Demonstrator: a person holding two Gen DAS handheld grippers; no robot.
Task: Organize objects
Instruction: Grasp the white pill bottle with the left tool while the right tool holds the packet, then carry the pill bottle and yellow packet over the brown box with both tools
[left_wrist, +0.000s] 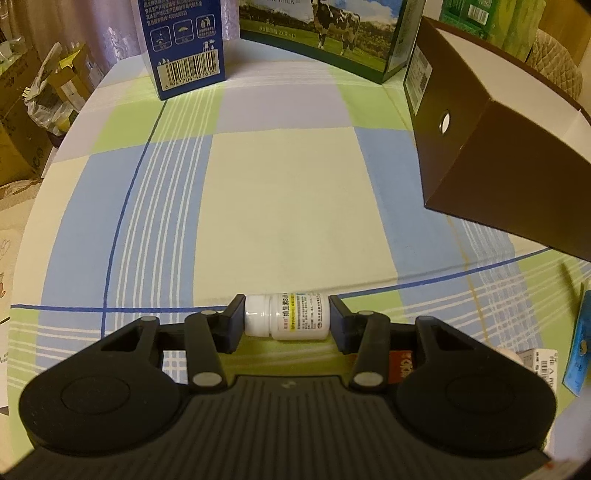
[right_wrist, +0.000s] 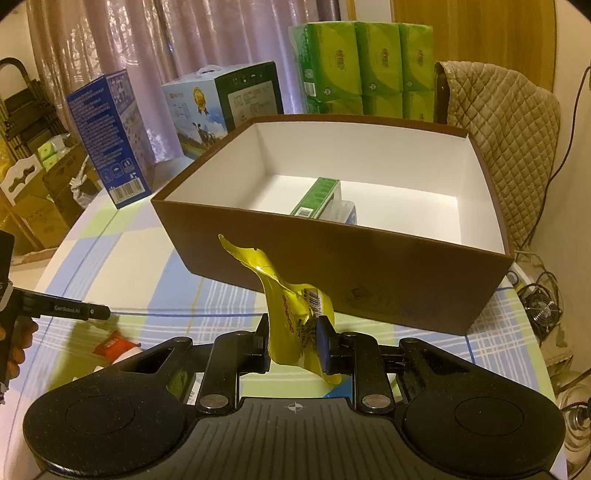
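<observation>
Left tongs (left_wrist: 286, 320): at the bottom middle of the left wrist view, closed on a small white plastic pill bottle (left_wrist: 287, 315). The bottle lies sideways between the two pads, cap end to the left, above the checked cloth worktop (left_wrist: 280, 192).

Right tongs (right_wrist: 291, 341): at the bottom middle of the right wrist view, closed on a crinkly yellow foil snack packet (right_wrist: 291, 306). The packet sticks up, and its top corner bends to the left.

Small things nearby: a red and white packet (right_wrist: 112, 345) lies on the worktop at the lower left of the right wrist view.

Big brown cardboard box with white inside (right_wrist: 369, 273): just past the yellow packet, in the middle of the right wrist view. It is open on top. A small green carton (right_wrist: 317, 197) is already lying inside.

Far things: a tall blue carton (left_wrist: 183, 48) and a milk box with a cow picture (left_wrist: 325, 37) stand at the top of the left wrist view.

What could go wrong, bottle: it is round and smooth and held only by its ends, so I think it could roll or slip out if the hold gets loose.

What could go wrong, packet: it is floppy. I think it could catch on the box wall if it is not lifted over the rim.
</observation>
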